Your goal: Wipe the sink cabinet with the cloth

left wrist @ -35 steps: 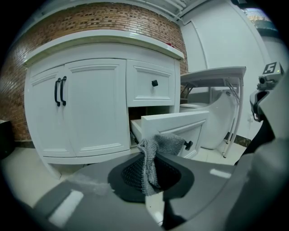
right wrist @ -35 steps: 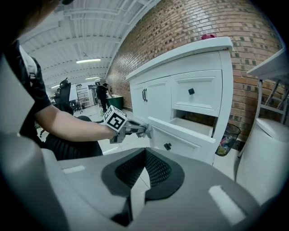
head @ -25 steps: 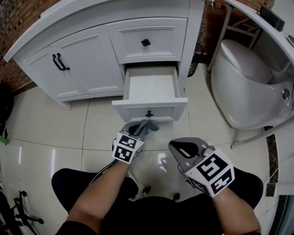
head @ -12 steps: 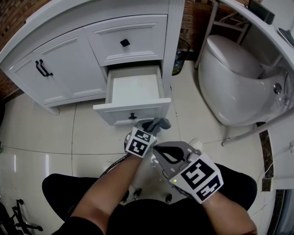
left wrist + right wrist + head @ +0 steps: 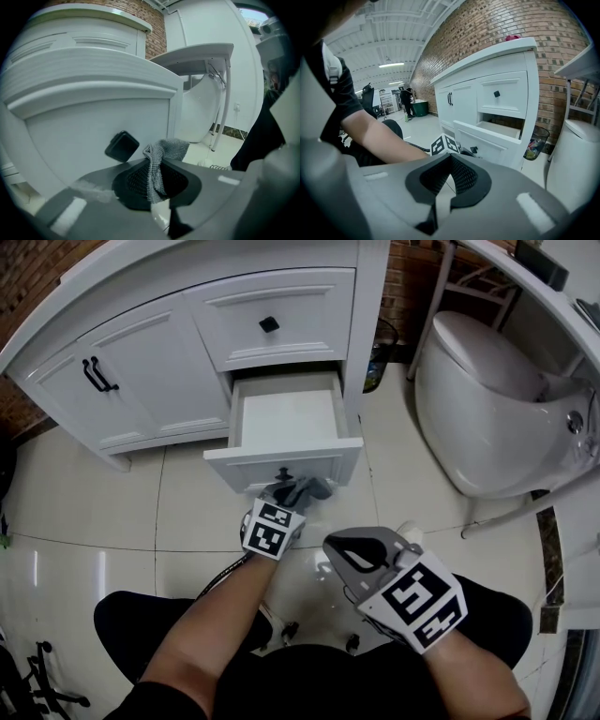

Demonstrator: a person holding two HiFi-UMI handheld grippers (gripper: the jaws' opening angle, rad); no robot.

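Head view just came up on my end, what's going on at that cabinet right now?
A seated person faces the white sink cabinet with a gripper in each hand. The left gripper is shut on a grey cloth and holds it up to the front of the open lower drawer, just beside its black knob. Whether the cloth touches the panel cannot be told. The right gripper is shut with nothing in it and hangs back near the person's lap.

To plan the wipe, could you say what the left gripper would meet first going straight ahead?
Likely the white front panel of the open drawer, beside its black square knob, grey cloth first.
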